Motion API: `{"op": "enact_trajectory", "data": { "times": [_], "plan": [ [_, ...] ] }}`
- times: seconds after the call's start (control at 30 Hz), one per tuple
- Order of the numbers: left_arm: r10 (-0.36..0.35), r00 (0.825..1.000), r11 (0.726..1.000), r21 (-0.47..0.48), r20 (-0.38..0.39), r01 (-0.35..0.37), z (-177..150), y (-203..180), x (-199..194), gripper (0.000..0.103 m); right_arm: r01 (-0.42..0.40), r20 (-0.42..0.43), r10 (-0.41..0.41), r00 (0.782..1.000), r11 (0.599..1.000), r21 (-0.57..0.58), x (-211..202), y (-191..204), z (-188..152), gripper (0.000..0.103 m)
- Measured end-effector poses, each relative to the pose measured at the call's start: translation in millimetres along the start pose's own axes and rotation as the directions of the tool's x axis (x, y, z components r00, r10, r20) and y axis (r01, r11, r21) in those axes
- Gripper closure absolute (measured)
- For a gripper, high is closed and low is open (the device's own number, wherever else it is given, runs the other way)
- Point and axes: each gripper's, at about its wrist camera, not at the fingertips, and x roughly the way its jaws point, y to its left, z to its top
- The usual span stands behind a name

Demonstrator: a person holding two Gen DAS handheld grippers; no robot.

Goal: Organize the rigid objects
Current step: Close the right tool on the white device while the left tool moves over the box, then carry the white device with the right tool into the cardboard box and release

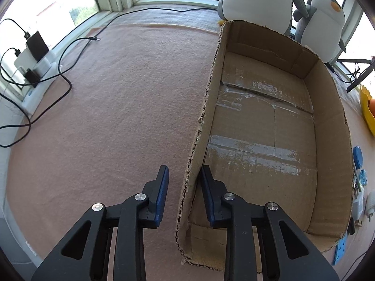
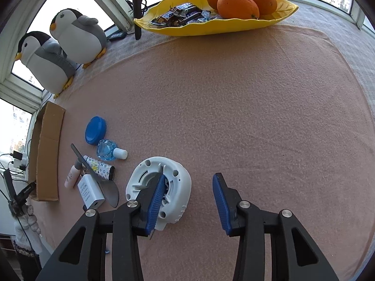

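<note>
Left tongs (image 1: 184,175) apart, straddling cardboard box (image 1: 269,121) wall. Right tongs (image 2: 188,187) apart over white round device (image 2: 178,182), empty.

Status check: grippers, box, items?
Left hand-held gripper open, straddling empty brown cardboard box wall. Right hand-held gripper open, beside round white plastic device. Nothing packed yet.

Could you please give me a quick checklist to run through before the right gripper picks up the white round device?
1. Right gripper open: ok.
2. White round device centred between the fingers: not ok; it sits under the left finger.
3. Cardboard box has room: ok, nothing inside.
4. Left gripper holds nothing: ok, open astride the box wall.
5. White charger apart from device: ok.
6. Device's weight: cannot tell.
</note>
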Motion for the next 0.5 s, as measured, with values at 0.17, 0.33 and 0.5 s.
{"op": "enact_trajectory", "data": {
  "times": [0.17, 0.33, 0.5],
  "plan": [
    [0.009, 1.0, 1.0, 0.008, 0.003, -0.009, 3, -1, 2, 0.077, -0.014, -0.027, 0.013, 1.0, 1.0, -0.021, 4, 6, 3, 0.071],
    [0.018, 1.0, 1.0, 0.017, 0.003, -0.019, 2, -3, 2, 0.077, -0.014, -0.039, 0.012, 0.999, 0.999, -0.038, 2, 12, 1, 0.081],
    [0.011, 1.0, 1.0, 0.025, -0.001, -0.011, 3, -3, 2, 0.079, -0.036, -0.01, 0.036, 0.999, 0.999, 0.018, -4, 7, -9, 0.083]
  ]
}}
